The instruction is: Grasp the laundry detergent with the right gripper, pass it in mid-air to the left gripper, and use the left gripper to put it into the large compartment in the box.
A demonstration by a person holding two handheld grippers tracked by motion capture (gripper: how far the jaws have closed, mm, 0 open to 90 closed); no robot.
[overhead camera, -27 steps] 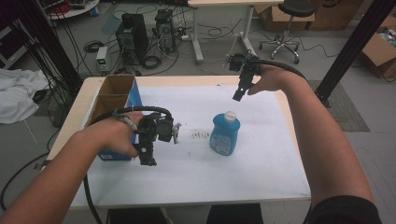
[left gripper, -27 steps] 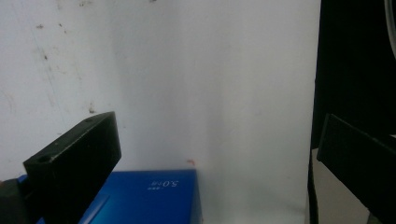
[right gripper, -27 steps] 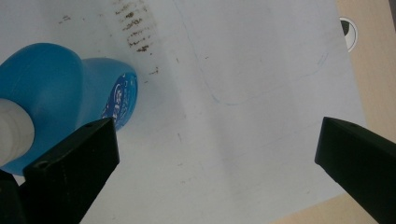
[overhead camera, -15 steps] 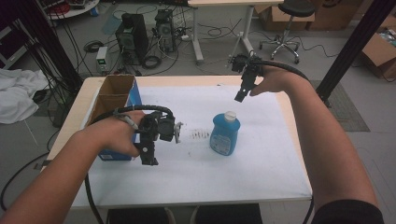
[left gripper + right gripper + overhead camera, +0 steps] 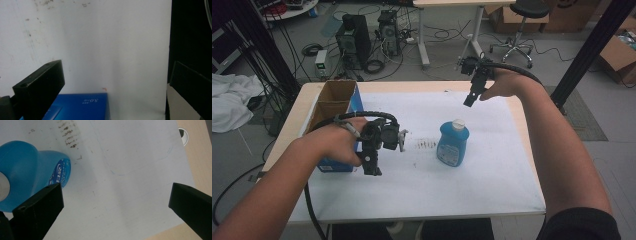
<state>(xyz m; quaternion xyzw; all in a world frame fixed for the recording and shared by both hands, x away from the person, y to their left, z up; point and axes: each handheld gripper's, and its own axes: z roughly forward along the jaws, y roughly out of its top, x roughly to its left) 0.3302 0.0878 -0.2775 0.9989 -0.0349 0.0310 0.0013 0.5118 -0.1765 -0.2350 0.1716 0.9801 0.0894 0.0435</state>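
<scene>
Two tongs: both stand with jaws wide apart and nothing between them.
Left tongs: point down at the counter just beside the blue cardboard box; the left gripper view looks along the jaws at white sheet with a blue corner of that box at the bottom edge.
Right tongs: held in the air over the far side of the counter, well apart from the bottle; the right gripper view looks down on the bottle at its left edge.
Bottle: blue plastic bottle with a white cap stands upright and capped near the middle of the counter, between the two hands, touched by neither.
Box: open at the top, brown inside; what it holds cannot be told.
Counter: pale wooden top covered by a white sheet with dark smudges just left of the bottle.
Room: grey floor, computer towers with cables behind the counter, a wheeled stool, white cloth at the left.
</scene>
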